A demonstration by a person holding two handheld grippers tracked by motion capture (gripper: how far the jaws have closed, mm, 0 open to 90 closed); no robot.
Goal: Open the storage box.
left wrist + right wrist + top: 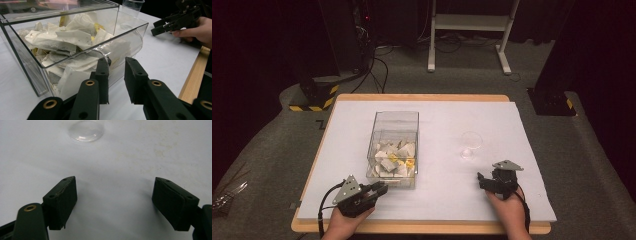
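Observation:
A clear plastic box [395, 115] stands on the white sheet, left of the middle, holding several white paper sachets [393, 159] with bits of yellow. My left gripper [383, 189] lies low by the box's near corner. In the left gripper view its jaws [117, 62] point at the box wall [130, 42], a narrow gap between them and nothing in it. A clear plastic cup [471, 145] stands to the right. My right gripper [483, 180] rests in front of it, open wide over the bare sheet, with the cup's base [86, 131] ahead of it.
The white sheet [442, 120] covers a wooden table whose edge [422, 228] runs along the front. The right hand and its gripper [170, 23] show beyond the box in the left gripper view. A white stand [469, 22] and cables lie on the floor behind.

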